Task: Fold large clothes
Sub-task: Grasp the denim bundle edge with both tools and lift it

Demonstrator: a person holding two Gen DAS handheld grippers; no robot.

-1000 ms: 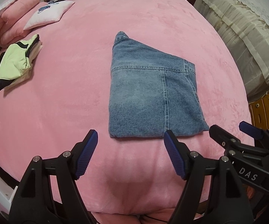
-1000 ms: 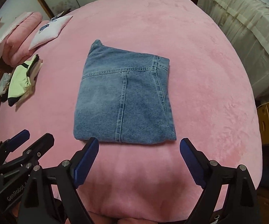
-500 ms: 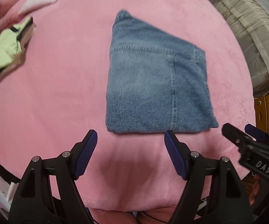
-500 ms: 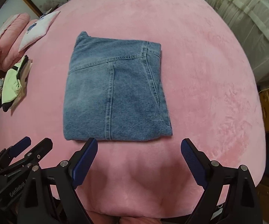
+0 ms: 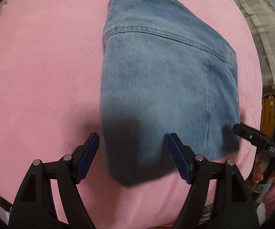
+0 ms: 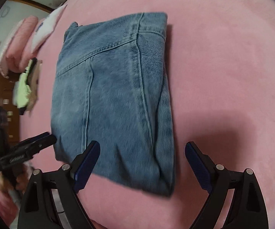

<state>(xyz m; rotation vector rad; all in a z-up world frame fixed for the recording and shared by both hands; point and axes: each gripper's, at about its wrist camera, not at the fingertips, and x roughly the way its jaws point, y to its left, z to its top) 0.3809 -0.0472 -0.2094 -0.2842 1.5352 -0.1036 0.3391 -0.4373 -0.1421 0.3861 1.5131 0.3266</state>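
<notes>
Jeans (image 5: 156, 80) lie folded into a thick blue packet on the pink bedspread (image 5: 42, 76), and we judge the folding nearly done, with a last fold or a lift of the packet in hand. Our left gripper (image 5: 133, 158) stands wide, empty, over the packet's near left corner; our right gripper (image 6: 142, 165) is equally wide and empty over the near right corner. To do this well, we should slide 1 finger of each gripper under all the layers at its corner, close on the full thickness, and move both ends together so the stack does not slip apart. Thick denim may spring open if we pinch only the top layer. On the right gripper's body, seen from the left wrist, we read "DAS". The lettering on the left gripper, seen from the right wrist, is too blurred to read.
</notes>
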